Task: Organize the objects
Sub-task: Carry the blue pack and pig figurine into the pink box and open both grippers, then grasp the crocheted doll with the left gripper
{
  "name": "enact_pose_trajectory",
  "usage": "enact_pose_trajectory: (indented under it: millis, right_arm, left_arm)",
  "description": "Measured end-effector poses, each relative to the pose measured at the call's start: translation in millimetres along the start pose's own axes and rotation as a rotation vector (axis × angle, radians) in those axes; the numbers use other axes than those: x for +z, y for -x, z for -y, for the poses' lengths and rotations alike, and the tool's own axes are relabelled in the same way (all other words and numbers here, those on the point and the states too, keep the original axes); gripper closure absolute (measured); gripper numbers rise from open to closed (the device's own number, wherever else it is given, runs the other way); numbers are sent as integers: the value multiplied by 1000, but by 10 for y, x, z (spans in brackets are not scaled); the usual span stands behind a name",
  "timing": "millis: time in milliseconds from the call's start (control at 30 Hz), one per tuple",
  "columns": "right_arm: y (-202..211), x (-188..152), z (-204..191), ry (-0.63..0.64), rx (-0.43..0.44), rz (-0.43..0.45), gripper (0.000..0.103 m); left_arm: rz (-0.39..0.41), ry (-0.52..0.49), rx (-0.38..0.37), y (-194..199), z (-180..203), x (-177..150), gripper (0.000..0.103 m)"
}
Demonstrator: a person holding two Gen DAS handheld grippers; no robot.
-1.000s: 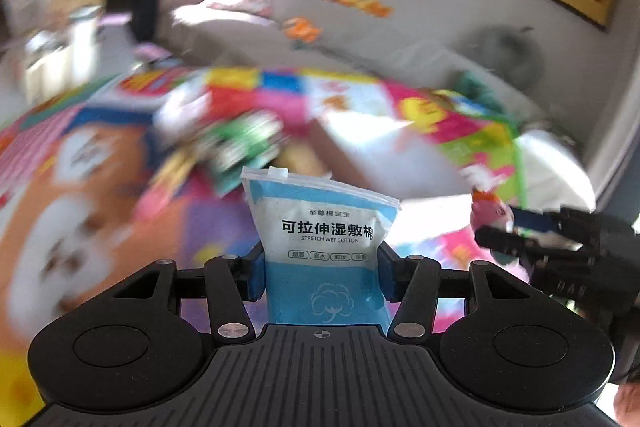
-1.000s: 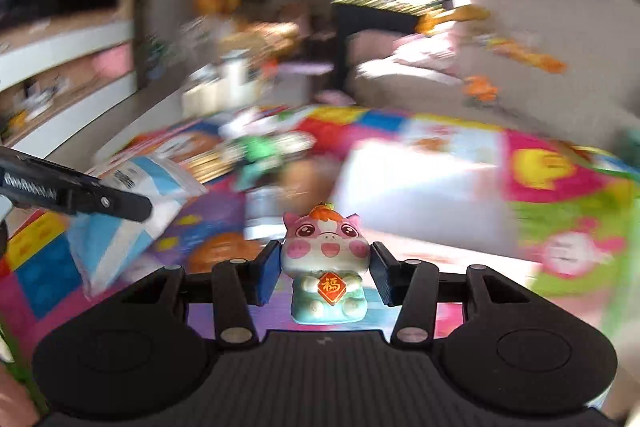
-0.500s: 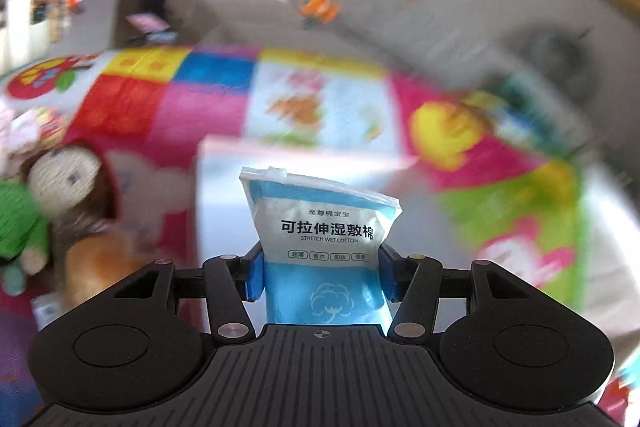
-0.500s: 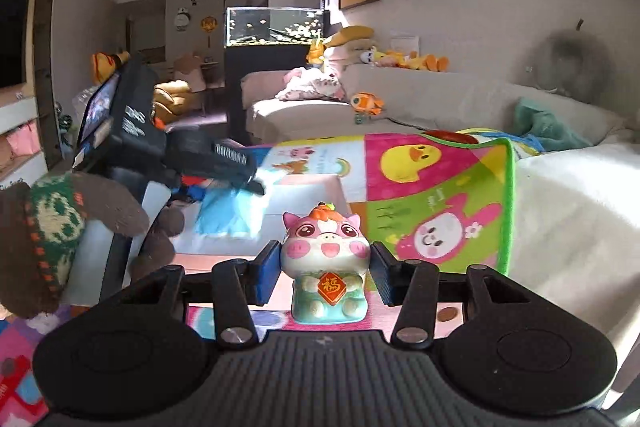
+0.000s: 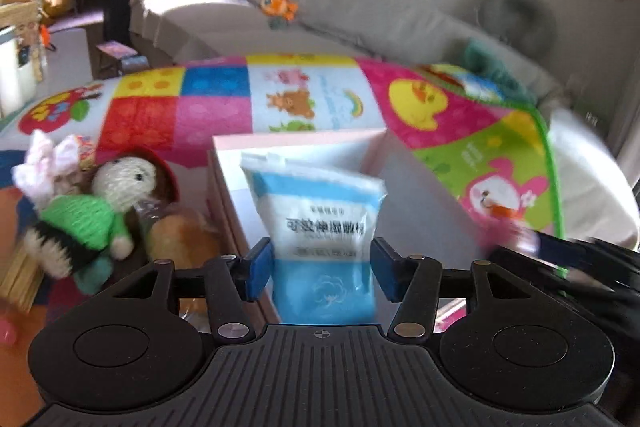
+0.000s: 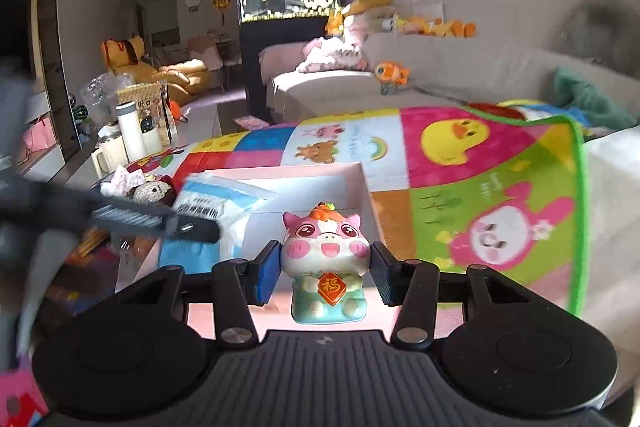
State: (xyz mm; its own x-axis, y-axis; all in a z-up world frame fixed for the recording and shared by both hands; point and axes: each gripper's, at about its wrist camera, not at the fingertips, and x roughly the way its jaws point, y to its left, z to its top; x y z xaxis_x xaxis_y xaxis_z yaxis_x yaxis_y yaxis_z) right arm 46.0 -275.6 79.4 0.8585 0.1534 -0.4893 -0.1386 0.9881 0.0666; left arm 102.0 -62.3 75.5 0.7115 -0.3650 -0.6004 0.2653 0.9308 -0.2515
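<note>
My left gripper (image 5: pixel 322 275) has its jaws spread, with a gap on each side of the blue and white wet-cotton pouch (image 5: pixel 320 227), which is blurred and sits over the open white and pink box (image 5: pixel 416 179). My right gripper (image 6: pixel 324 273) also stands open around the pink pig figurine (image 6: pixel 326 263), with small gaps at both pads, over the same box (image 6: pixel 280 179). The pouch (image 6: pixel 216 211) and the left gripper (image 6: pixel 132 217) show at the left of the right wrist view.
The box rests on a colourful play blanket (image 5: pixel 224 107). Knitted dolls (image 5: pixel 88 211) lie left of the box. A grey sofa (image 6: pixel 460 75) with soft toys runs behind. Cups and a flask (image 6: pixel 130 135) stand on a table at the left.
Both grippers have moved over the box. Both sets of jaws have opened, and the pouch and pig are no longer clamped. The pouch looks blurred, as if dropping.
</note>
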Motion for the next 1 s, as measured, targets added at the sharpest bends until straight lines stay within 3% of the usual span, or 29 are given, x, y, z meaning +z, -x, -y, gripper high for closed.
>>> enact_pose_trajectory:
  millis: [133, 167, 233, 367, 467, 533, 600, 733, 867, 900, 1000]
  right_arm:
    - [-312, 92, -106, 35, -2, -30, 52]
    - [-366, 96, -122, 35, -9, -38, 45]
    - [-380, 76, -181, 46, -27, -41, 44]
    - [-129, -92, -331, 101, 37, -15, 44]
    - [65, -291, -466, 156, 54, -7, 44]
    - [71, -386, -529, 144, 91, -56, 44]
    - [11, -456, -620, 149, 122, -97, 44]
    - [-232, -446, -846, 147, 156, -136, 43]
    - [-476, -368, -1053, 111, 191, -152, 43]
    - [-493, -360, -1097, 109, 192, -155, 43]
    - [-402, -407, -1189, 138, 224, -142, 43]
  left_arm:
    - [52, 8, -25, 378, -81, -127, 47]
    - [53, 8, -36, 470, -125, -170, 47]
    - [70, -13, -37, 658, -230, -277, 46]
    - [103, -33, 81, 851, -543, -437, 46]
    - [101, 79, 134, 847, -879, -451, 47]
    - [141, 83, 163, 869, -1023, -407, 47]
    - [164, 20, 181, 815, -1064, -274, 47]
    - [121, -61, 120, 474, -1130, 102, 46]
    - [10, -109, 215, -86, -1189, 372, 46]
    - [-25, -121, 235, -222, -1212, 406, 42]
    - [-51, -81, 145, -354, -1291, 438, 42]
